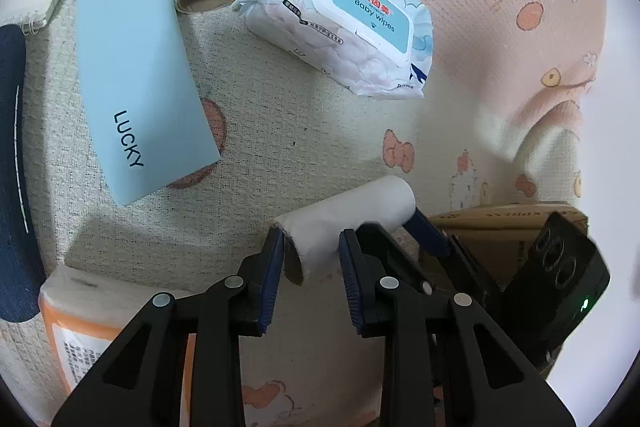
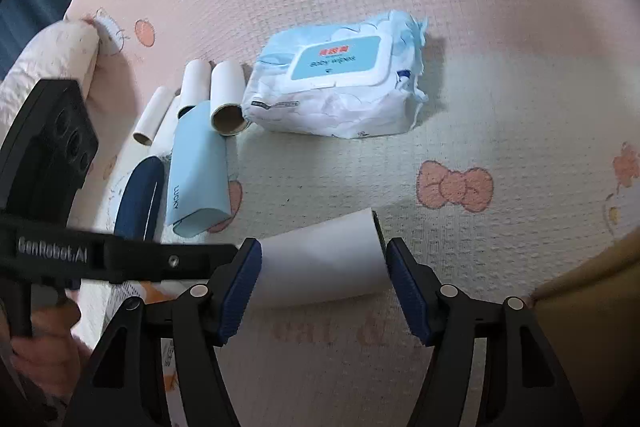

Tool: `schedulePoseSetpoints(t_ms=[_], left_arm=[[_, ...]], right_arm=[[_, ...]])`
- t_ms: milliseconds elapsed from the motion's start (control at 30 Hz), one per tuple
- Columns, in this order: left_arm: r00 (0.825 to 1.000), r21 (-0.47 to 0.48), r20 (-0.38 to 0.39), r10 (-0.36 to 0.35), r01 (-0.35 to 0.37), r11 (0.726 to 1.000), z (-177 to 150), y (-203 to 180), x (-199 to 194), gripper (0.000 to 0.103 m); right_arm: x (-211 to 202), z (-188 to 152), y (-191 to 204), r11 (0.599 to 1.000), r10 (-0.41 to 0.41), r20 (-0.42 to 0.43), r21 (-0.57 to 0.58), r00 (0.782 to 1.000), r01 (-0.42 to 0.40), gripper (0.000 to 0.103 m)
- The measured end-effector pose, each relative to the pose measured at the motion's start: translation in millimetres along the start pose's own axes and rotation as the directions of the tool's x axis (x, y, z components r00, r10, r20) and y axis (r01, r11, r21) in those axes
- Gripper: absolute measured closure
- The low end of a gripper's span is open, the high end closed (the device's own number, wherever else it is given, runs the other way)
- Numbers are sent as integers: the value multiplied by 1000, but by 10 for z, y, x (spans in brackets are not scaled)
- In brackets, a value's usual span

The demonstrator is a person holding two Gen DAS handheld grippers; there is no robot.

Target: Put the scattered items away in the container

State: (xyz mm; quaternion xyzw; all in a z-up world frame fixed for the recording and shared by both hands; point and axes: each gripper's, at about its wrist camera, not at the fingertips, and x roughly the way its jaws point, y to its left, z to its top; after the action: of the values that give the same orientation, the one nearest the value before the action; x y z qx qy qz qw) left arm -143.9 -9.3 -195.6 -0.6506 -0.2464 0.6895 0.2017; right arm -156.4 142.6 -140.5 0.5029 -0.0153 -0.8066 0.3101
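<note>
On the textured play mat [image 2: 500, 115] with its pink cartoon prints, nearly everything was left to do, as I judged it. The large white-and-blue soft pack of baby wipes [image 2: 336, 87] lay at the far middle. To its left sat the pale blue case printed LUCKY [image 1: 140, 67], a dark navy fabric piece [image 1: 12, 167] and three white cardboard-cored paper rolls [image 2: 228, 99] lying side by side. An orange-and-white tissue pack [image 1: 80, 323] lay near, on the left. The brown cardboard box [image 1: 500, 227], which I took for the container, showed only at the near right, and I could not see inside it, so I counted nothing as stowed.

Both tools worked on one thing: a white paper roll [image 2: 320, 259] lying on the mat near me. My right gripper [image 2: 324, 287] stood wide, its blue pads flanking the roll's ends without clearly pressing. My left gripper [image 1: 312, 267] was about half open, its left pad at the roll's open rim; whether it gripped I could not tell.
</note>
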Motion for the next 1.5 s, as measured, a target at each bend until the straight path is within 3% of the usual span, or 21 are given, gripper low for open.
schedulePoseSetpoints(t_ms=[200,400,700,933,1167,1500], left_arm=[[1000,-36,-10,-22,21,999,16,87,-37,71],[1000,-22,25,-5,6,1000,-84,44,-210,71],[990,59,117,-73,67,996,-238,-287,-758,72],[976,163,184,-116,86,983,-437,-734,-1202,71],[971,294,205,-125,61,954,-639,-1351,-1345,71],[979,426,101,-176,117,897,-859,-2283,-1060,71]], right_arm=[[-43,-62,133,999,-39,-36,-23,999,38,42],[-66,-120,186,1000,-8,-68,8,998,8,44],[-657,-16,520,996,-58,25,-65,998,60,45],[-1291,80,737,987,-111,126,-100,986,124,45],[-1874,90,747,968,-187,187,-130,964,213,45],[-2618,-84,214,945,-292,224,-82,930,316,45]])
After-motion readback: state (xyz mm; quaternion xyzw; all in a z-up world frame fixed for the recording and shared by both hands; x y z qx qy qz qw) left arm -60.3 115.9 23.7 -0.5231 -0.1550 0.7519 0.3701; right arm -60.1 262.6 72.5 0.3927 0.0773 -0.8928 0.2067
